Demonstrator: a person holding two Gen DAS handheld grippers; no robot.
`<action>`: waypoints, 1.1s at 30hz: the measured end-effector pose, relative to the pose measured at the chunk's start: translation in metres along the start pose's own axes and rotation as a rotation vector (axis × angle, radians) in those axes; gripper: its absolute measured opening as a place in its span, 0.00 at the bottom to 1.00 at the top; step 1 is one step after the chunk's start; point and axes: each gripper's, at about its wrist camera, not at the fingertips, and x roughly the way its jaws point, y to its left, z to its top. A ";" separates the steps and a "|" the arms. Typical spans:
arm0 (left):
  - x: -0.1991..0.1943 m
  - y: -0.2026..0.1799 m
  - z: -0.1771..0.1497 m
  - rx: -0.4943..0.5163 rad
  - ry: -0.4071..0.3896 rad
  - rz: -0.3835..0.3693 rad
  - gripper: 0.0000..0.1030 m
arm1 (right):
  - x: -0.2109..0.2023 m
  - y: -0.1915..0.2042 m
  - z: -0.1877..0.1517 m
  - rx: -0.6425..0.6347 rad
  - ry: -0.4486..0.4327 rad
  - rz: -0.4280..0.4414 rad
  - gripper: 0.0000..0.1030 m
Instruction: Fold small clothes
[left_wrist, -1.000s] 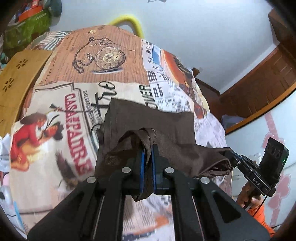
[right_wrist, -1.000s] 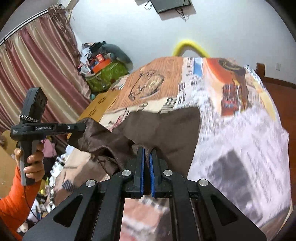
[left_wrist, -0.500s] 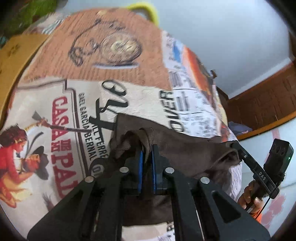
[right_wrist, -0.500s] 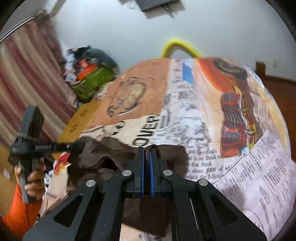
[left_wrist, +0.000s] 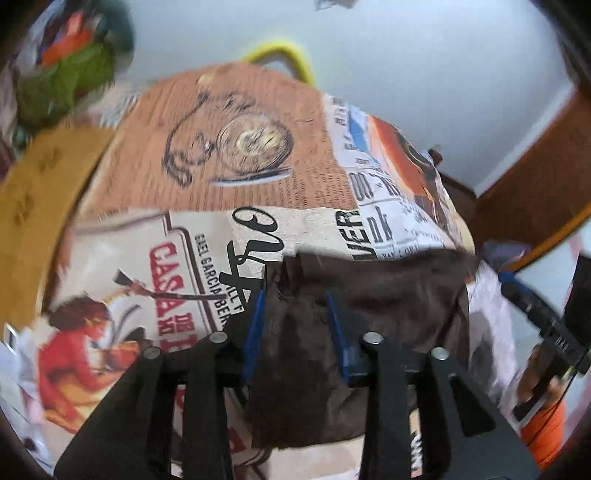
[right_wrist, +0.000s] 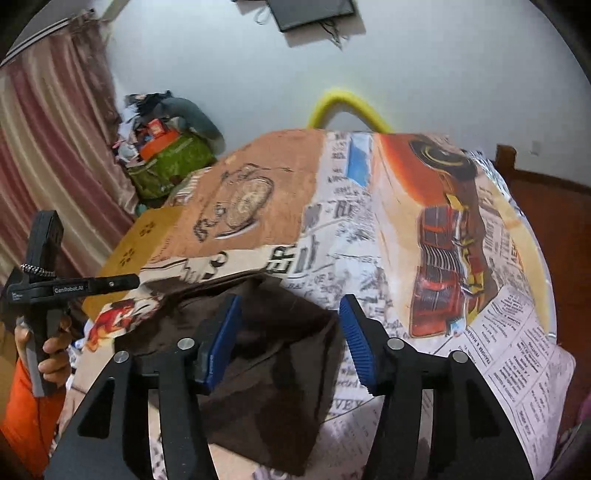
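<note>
The left tongs (left_wrist: 295, 314) stand parted, having just been opening; the dark brown garment (left_wrist: 369, 325) lies between the blue pads (left_wrist: 255, 325) but is not pinched. The right tongs (right_wrist: 290, 332) have likewise just been opening and are released, with the same garment (right_wrist: 266, 369) spread under and between them, folded flat on the surface (right_wrist: 498, 350). That surface is covered by a cloth printed with newspaper text, a pocket watch (left_wrist: 251, 144) beyond the left tongs, and a red car (right_wrist: 443, 266) to the right of the right tongs. Left of the right tongs, a hand (right_wrist: 51, 343) with an orange sleeve (right_wrist: 22, 406) grips the other tool. Farther off are a yellow curved tube (right_wrist: 347, 107), a green bag (right_wrist: 170, 162), a striped curtain (right_wrist: 48, 147) and a white wall (right_wrist: 406, 66). Nothing blocks either tongs.
</note>
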 end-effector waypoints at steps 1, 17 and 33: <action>-0.005 -0.006 -0.004 0.034 -0.008 0.018 0.49 | 0.000 0.003 -0.002 -0.011 0.005 0.004 0.52; 0.016 -0.003 -0.083 0.073 0.075 0.129 0.62 | 0.026 -0.006 -0.082 -0.005 0.208 -0.004 0.61; 0.002 -0.018 -0.121 0.023 0.127 0.017 0.63 | 0.031 -0.012 -0.093 0.069 0.232 0.046 0.10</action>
